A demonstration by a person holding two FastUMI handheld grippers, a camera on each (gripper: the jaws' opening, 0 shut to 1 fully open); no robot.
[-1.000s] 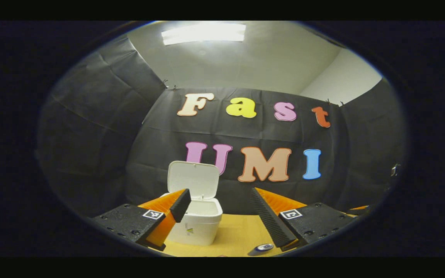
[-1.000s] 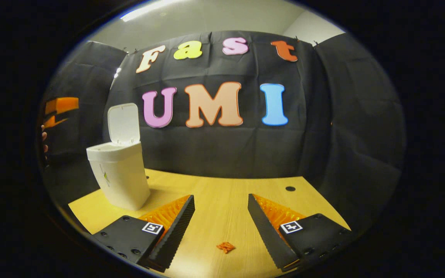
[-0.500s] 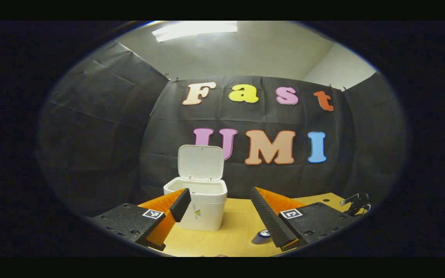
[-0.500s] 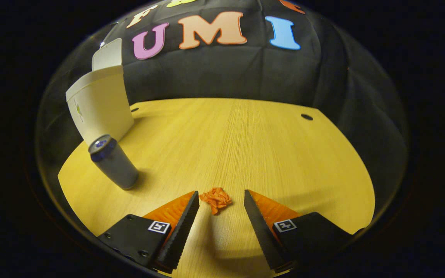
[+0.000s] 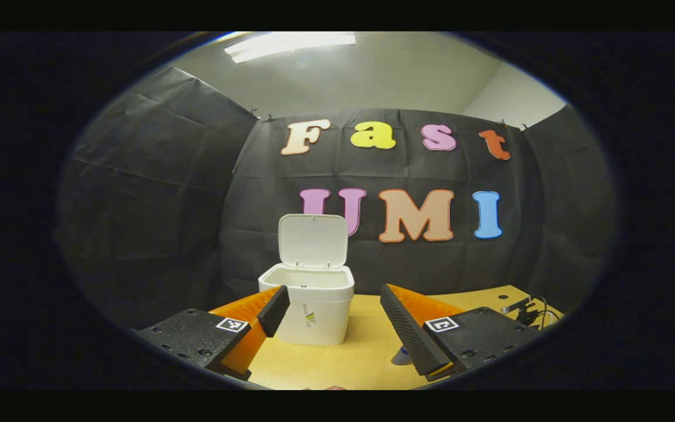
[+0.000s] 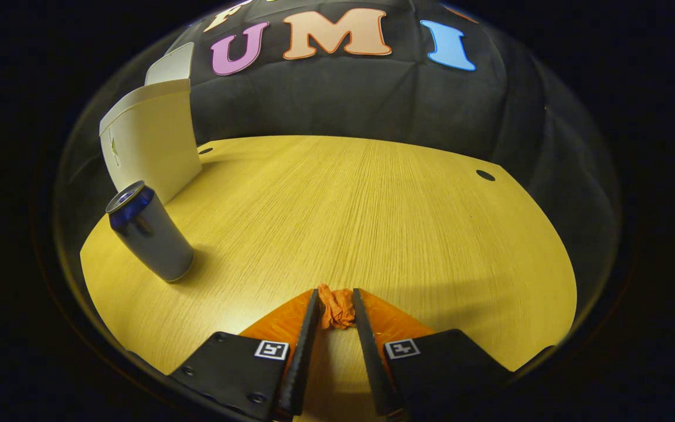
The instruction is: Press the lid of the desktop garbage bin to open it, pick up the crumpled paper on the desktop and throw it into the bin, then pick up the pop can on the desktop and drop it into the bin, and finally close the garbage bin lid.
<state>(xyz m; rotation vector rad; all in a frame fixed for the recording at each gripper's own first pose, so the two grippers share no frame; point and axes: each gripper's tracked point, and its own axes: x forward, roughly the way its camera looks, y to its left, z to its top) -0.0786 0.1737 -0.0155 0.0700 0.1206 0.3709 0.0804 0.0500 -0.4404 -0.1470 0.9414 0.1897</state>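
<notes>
The white bin (image 5: 314,313) stands on the wooden table with its lid (image 5: 313,240) swung up and open. My left gripper (image 5: 337,316) hovers open in front of it, nothing between its fingers. In the right gripper view the orange crumpled paper (image 6: 338,310) lies on the table (image 6: 402,205), pinched between both fingers of my right gripper (image 6: 336,295), which is shut on it. The dark blue pop can (image 6: 150,231) stands upright to the left, just in front of the bin (image 6: 150,146). A sliver of the can (image 5: 402,354) peeks beside my left gripper's right finger.
Two small round holes (image 6: 485,174) mark the tabletop near its far edge. A dark device with cables (image 5: 525,309) shows at the table's right end in the left gripper view. Black cloth walls close in behind and beside the table.
My right gripper tilted down to the table, came up to the crumpled paper and closed on it. My left gripper drew back from the bin a little and stayed open.
</notes>
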